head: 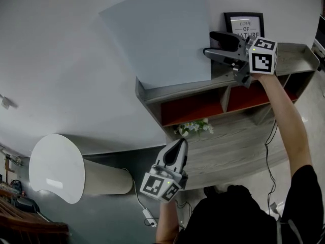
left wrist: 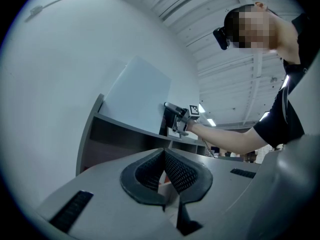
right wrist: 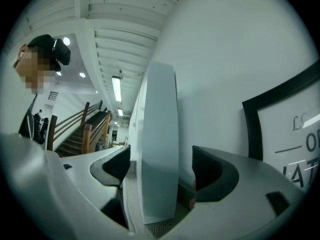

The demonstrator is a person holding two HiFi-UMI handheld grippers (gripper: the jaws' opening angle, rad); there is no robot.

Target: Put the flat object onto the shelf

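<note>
Straddling the flat panel (right wrist: 159, 134), the right gripper (right wrist: 164, 170) gapes wide.

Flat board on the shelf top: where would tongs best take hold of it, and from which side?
Take the flat board by its upright edge nearest the framed picture, coming level along the shelf top from that side. It stands on edge close to the wall, thin enough to fit between open jaws; the open right tongs straddle that edge, not pressing.
</note>
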